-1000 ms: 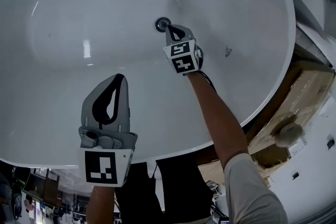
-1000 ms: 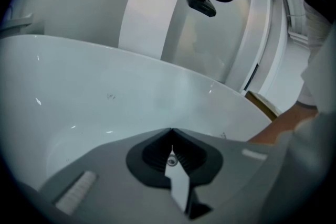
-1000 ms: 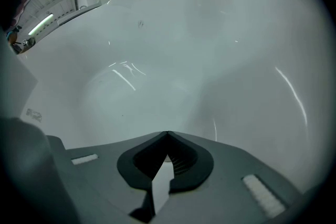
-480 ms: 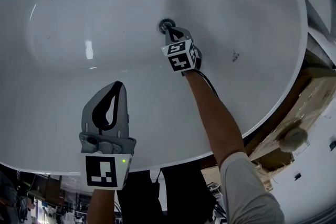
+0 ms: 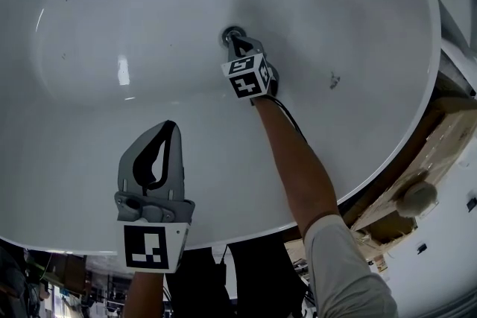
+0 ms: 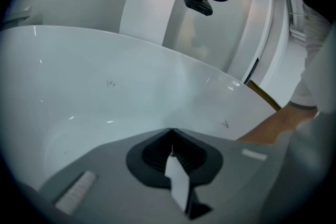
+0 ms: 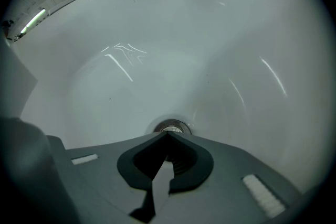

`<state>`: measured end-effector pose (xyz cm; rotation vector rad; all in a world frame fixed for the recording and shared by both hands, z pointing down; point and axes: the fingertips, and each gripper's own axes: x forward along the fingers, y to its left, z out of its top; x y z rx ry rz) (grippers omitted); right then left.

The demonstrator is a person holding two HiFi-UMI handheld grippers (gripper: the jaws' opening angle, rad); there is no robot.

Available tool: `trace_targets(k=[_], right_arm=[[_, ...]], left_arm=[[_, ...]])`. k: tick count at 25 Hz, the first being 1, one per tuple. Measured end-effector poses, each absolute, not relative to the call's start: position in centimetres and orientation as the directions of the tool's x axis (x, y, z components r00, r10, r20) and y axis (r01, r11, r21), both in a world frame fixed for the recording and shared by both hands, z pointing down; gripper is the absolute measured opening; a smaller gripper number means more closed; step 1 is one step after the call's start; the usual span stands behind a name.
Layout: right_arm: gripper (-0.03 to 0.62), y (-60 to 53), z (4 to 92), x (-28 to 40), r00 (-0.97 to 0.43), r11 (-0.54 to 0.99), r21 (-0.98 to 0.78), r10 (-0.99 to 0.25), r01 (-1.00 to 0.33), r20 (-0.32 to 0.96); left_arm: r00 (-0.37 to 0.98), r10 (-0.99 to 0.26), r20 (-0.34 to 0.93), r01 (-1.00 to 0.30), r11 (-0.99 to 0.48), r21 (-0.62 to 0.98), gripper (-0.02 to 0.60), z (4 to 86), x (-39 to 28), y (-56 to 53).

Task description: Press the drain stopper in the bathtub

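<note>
The round chrome drain stopper (image 5: 232, 34) sits in the floor of the white bathtub (image 5: 350, 26). My right gripper (image 5: 237, 43) is shut, with its joined tips right at the stopper's near edge; whether they touch it I cannot tell. In the right gripper view the drain stopper (image 7: 171, 127) peeks out just past the tips of my right gripper (image 7: 167, 134). My left gripper (image 5: 168, 126) is shut with nothing in it and hangs above the tub's near slope. In the left gripper view my left gripper (image 6: 171, 130) faces the tub's curved wall.
The tub's rim (image 5: 417, 119) curves down the right side, with a cardboard box (image 5: 417, 160) beyond it. A small dark mark (image 5: 333, 80) lies on the tub's right slope. A person (image 6: 310, 60) stands past the far rim in the left gripper view.
My right gripper has edged forward and slightly left, closing onto the drain stopper. The left gripper has stayed nearly in place.
</note>
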<state>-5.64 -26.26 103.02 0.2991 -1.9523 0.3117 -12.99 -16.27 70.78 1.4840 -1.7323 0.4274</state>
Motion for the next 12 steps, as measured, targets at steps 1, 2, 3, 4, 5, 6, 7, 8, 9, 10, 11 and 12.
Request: trace_targets(k=[1, 2, 3, 4, 5, 6, 7, 8, 9, 10, 11, 12], right_arm=[[-0.002, -26.3, 103.1, -5.7, -0.383, 0.934, -0.077, -0.067, -0.350, 0.921], [-0.002, -26.3, 103.2, -5.7, -0.382, 0.932, -0.074, -0.072, -0.354, 0.922], [-0.002, -26.5, 103.4, -5.8, -0.379, 0.930, -0.069, -0.079, -0.362, 0.922], [-0.002, -26.5, 103.6, -5.8, -0.374, 0.927, -0.065, -0.085, -0.370, 0.923], [-0.002, -26.6, 103.9, -5.7, -0.367, 0.924, -0.062, -0.088, -0.377, 0.926], [-0.002, -26.6, 104.1, -5.6, -0.359, 0.922, -0.060, -0.089, -0.383, 0.929], [-0.002, -26.6, 104.3, -5.5, -0.353, 0.920, -0.057, -0.090, -0.387, 0.931], [-0.002, -26.7, 104.4, -5.4, -0.349, 0.919, -0.056, -0.092, -0.391, 0.932], [-0.002, -26.8, 104.4, -5.4, -0.349, 0.917, -0.056, -0.093, -0.395, 0.933], [-0.002, -26.8, 104.4, -5.4, -0.349, 0.915, -0.060, -0.091, -0.399, 0.933], [-0.002, -26.7, 104.5, -5.5, -0.349, 0.913, -0.068, -0.084, -0.403, 0.933], [-0.002, -26.6, 104.5, -5.5, -0.348, 0.910, -0.077, -0.076, -0.407, 0.935]], left_arm=[[0.005, -0.668, 0.744, -0.936, 0.258, 0.238, 0.000, 70.8, -13.0, -16.3], [0.005, -0.668, 0.744, -0.935, 0.261, 0.241, 0.000, 70.9, -13.1, -16.3], [0.004, -0.669, 0.743, -0.934, 0.263, 0.242, 0.000, 70.9, -13.1, -16.4], [0.004, -0.669, 0.743, -0.934, 0.263, 0.242, 0.000, 70.8, -13.2, -16.4], [0.005, -0.670, 0.743, -0.935, 0.260, 0.241, 0.000, 70.8, -13.2, -16.4], [0.007, -0.669, 0.743, -0.937, 0.255, 0.239, 0.000, 70.7, -13.2, -16.3], [0.010, -0.667, 0.745, -0.939, 0.251, 0.237, 0.000, 70.8, -13.3, -16.2], [0.010, -0.663, 0.749, -0.939, 0.251, 0.235, 0.000, 70.9, -13.3, -16.0], [0.005, -0.660, 0.751, -0.938, 0.257, 0.232, 0.000, 71.0, -13.6, -15.7], [-0.008, -0.660, 0.751, -0.936, 0.270, 0.226, 0.000, 71.1, -14.0, -15.4], [-0.027, -0.665, 0.746, -0.933, 0.286, 0.221, 0.000, 71.2, -14.4, -15.1], [-0.046, -0.672, 0.739, -0.929, 0.301, 0.216, 0.000, 71.2, -14.9, -14.9]])
